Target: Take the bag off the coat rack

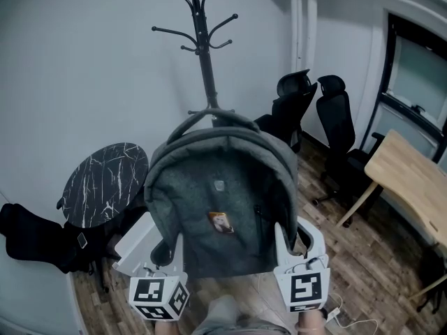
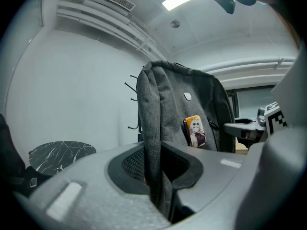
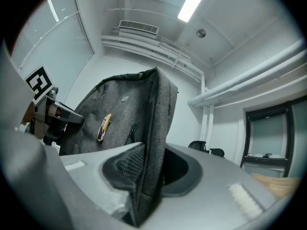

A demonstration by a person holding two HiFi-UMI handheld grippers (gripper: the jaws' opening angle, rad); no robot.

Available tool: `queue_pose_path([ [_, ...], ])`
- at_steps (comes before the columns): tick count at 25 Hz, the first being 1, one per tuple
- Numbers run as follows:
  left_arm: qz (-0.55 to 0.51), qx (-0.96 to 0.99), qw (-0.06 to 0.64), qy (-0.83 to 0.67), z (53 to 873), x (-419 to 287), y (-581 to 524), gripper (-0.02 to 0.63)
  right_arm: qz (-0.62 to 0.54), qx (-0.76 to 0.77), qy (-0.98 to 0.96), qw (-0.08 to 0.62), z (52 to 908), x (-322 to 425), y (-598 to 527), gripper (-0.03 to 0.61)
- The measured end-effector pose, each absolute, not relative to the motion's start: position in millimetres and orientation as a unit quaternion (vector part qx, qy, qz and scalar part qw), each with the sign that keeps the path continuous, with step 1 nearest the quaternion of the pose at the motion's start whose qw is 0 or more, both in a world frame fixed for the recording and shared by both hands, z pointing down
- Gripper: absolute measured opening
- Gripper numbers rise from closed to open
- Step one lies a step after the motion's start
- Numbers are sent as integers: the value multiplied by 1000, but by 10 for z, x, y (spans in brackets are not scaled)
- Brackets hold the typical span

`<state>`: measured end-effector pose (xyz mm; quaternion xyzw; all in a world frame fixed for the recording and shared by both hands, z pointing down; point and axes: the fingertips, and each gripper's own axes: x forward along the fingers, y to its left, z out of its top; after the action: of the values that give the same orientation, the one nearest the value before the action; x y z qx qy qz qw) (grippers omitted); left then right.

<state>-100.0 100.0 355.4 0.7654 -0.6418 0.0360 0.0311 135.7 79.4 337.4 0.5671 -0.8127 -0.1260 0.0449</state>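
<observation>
The bag (image 1: 220, 201) hangs in front of the rack (image 1: 204, 54) with its front panel towards the person. Its top handle (image 1: 209, 117) sits at the pole, where a low hook (image 1: 225, 109) juts out. I cannot tell whether the loop rests on that hook or is just clear of it.

The left tool (image 1: 162, 248) has its jaws drawn close on the bag's lower left edge, with the grey fabric pinched between the pads (image 2: 130, 162). The right tool (image 1: 293, 239) clamps the lower right edge with its jaws a little wider, on a thicker fold of the side seam.

The step in hand looks like freeing the handle from the hook. Both grips are low on a soft bag, so the top will likely sag and lag behind the tools. Raise the two tools together and level, far enough for the loop to rise past the hook's tip. Only then draw the bag back towards the person. Watch the handle, not the body of the bag. Pulling back too soon could drag the loop against the hook and tip the rack. Keep both grips firm, since the fabric may slip once the tools carry the full weight.
</observation>
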Motion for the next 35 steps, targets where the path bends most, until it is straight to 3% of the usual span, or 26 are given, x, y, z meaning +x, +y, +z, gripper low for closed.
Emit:
queue_pose_path([
  [35,52,786,64,-613,3619,-1333,-186,66,-106,575,-806,90,3449,989,-325,97],
])
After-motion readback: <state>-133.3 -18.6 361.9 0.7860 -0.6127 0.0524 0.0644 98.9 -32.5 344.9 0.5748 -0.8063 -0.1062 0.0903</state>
